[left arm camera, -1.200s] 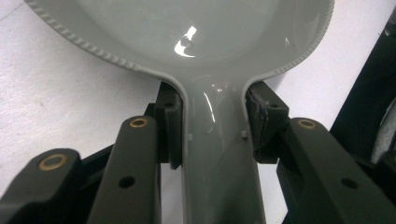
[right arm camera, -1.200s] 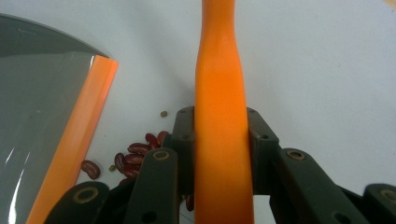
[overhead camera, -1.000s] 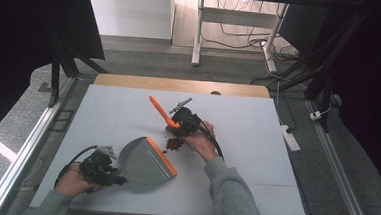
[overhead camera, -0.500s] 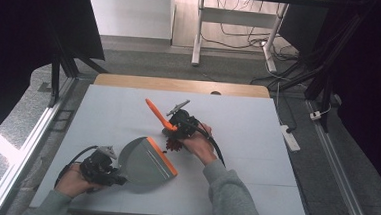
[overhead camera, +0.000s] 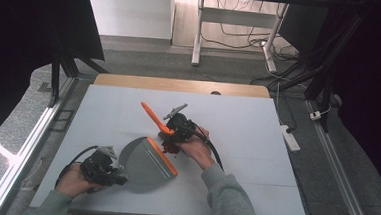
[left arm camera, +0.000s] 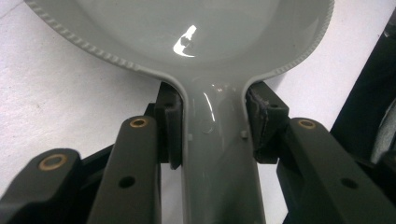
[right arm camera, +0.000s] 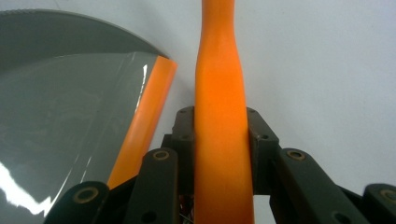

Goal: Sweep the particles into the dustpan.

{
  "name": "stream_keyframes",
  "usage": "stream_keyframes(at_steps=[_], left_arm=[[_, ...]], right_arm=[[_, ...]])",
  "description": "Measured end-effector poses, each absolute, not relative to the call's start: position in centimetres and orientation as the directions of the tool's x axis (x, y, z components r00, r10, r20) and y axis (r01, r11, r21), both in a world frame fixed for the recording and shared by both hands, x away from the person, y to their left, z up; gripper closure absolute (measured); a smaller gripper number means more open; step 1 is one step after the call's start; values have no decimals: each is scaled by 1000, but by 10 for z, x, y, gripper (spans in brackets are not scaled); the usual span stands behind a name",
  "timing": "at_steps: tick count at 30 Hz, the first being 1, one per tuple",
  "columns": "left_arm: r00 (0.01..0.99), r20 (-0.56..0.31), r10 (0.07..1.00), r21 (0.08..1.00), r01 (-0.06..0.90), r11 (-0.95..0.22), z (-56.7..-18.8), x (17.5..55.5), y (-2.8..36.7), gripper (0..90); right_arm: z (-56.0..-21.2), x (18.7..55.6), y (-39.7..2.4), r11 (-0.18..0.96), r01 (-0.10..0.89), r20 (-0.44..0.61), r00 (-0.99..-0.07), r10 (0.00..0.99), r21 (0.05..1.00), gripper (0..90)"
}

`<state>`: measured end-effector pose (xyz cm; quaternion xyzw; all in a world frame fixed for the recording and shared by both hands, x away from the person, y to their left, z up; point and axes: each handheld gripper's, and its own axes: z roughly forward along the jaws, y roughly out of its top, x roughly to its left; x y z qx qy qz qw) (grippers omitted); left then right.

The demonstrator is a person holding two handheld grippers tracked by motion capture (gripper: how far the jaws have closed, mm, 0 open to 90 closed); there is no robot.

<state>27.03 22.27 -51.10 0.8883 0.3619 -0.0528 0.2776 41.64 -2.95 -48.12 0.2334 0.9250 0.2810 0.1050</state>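
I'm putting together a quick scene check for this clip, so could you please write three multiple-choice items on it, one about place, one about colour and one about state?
1. Where does the dustpan lie on the table?
A. Near edge, left of centre
B. Far right corner
C. Against the far edge

2. What colour is the strip along the dustpan's front lip?
A. Blue
B. Orange
C. White

3. What is the right gripper doing?
A. Hanging open
B. Shut on nothing
C. Shut on the orange brush handle

Answers: 1 A, the high view shows it near the person's side; 2 B, the lip shows orange beside the grey pan; 3 C, the right gripper view shows both jaws pressed against the handle.
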Motion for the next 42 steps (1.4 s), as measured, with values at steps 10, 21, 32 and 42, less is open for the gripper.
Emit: stream_keyframes(at_steps=[10, 21, 32, 42], left_arm=[[733, -295, 614, 454, 672, -584, -511, 270, 223, 617], [732, -298, 612, 455, 673, -584, -512, 271, 223, 617], [733, -297, 611, 453, 672, -586, -512, 271, 223, 617], [733, -299, 611, 454, 673, -584, -512, 271, 223, 617]], right_arm=[[-482, 406, -21, 739, 363, -58, -878, 476, 567, 710], [-483, 397, -14, 734, 363, -40, -883, 467, 574, 710], [-479, 385, -5, 717, 349, 2, -900, 436, 603, 710], [-471, 365, 13, 736, 269, 2, -940, 342, 621, 710]])
